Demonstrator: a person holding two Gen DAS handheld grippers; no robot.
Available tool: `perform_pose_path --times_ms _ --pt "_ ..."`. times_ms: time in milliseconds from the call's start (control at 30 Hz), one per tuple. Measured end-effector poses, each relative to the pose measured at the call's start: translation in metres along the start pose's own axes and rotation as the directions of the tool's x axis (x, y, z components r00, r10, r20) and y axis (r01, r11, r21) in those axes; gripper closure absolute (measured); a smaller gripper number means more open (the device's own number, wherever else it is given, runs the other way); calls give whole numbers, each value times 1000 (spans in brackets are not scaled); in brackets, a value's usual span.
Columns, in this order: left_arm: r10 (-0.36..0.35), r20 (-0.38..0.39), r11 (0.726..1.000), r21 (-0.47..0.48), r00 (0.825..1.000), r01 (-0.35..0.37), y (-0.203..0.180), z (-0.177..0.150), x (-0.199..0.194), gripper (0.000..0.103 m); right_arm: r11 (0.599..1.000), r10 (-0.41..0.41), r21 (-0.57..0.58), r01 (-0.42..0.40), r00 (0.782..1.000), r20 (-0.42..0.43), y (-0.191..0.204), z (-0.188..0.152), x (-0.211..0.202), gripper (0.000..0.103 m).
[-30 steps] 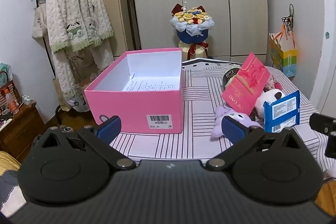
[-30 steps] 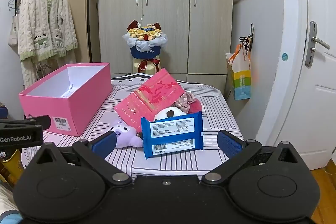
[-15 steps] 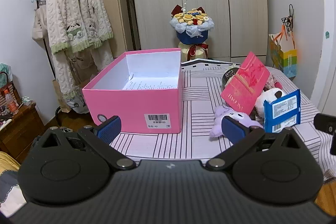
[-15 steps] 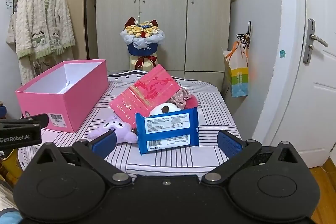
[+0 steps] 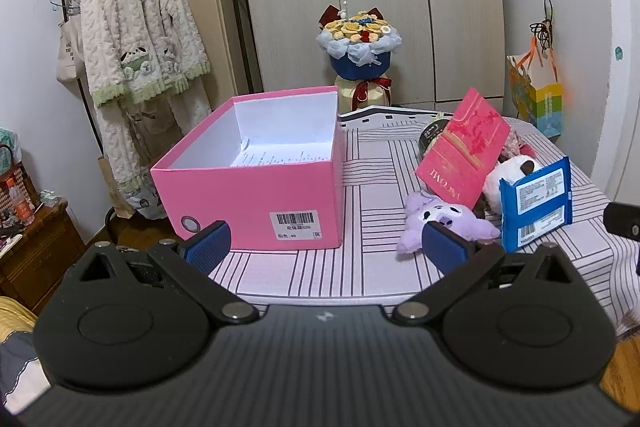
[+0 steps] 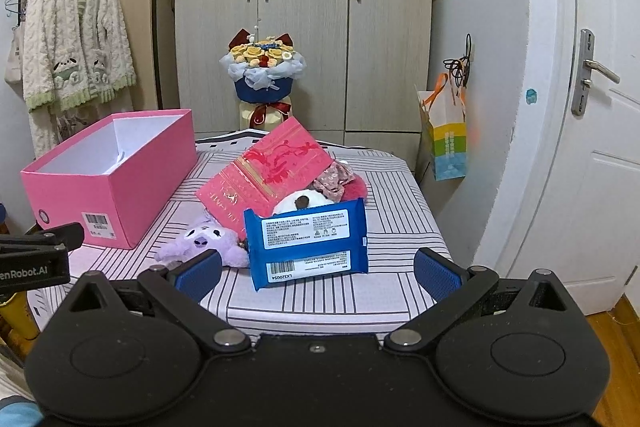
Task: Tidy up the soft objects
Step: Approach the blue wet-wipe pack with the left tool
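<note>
An open pink box [image 5: 256,187] [image 6: 100,187] stands on the left of the striped table [image 5: 372,163] [image 6: 400,227]. Right of it lies a pile: a purple plush [image 5: 436,223] [image 6: 200,241], a white plush [image 5: 516,171] [image 6: 300,203], a blue wipes pack [image 5: 536,203] [image 6: 308,243], a pink-red packet [image 5: 460,155] [image 6: 268,175] and a floral fabric piece [image 6: 336,179]. My left gripper [image 5: 324,247] is open and empty near the table's front edge, facing the box. My right gripper [image 6: 318,273] is open and empty in front of the wipes pack.
A flower bouquet [image 5: 358,43] [image 6: 264,71] stands behind the table before the wardrobe. A fleece robe [image 5: 136,43] hangs on a rack at left. A paper bag [image 6: 444,143] hangs on the right wall beside a white door [image 6: 592,147].
Both grippers have moved a little closer to the table. Their fingers stay open. The objects have not moved.
</note>
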State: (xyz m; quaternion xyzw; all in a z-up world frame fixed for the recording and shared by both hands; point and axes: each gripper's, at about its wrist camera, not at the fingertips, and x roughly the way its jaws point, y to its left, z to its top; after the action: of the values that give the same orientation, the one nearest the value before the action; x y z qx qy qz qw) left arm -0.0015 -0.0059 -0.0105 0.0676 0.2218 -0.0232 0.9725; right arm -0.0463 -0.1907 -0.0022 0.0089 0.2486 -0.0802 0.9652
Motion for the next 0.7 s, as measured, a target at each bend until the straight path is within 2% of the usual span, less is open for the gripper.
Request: perform_pose_path --times_ms 700 --pt "-50 20 999 6 999 50 3 -7 -6 0 1000 9 -21 -9 1000 8 1 -4 -1 0"
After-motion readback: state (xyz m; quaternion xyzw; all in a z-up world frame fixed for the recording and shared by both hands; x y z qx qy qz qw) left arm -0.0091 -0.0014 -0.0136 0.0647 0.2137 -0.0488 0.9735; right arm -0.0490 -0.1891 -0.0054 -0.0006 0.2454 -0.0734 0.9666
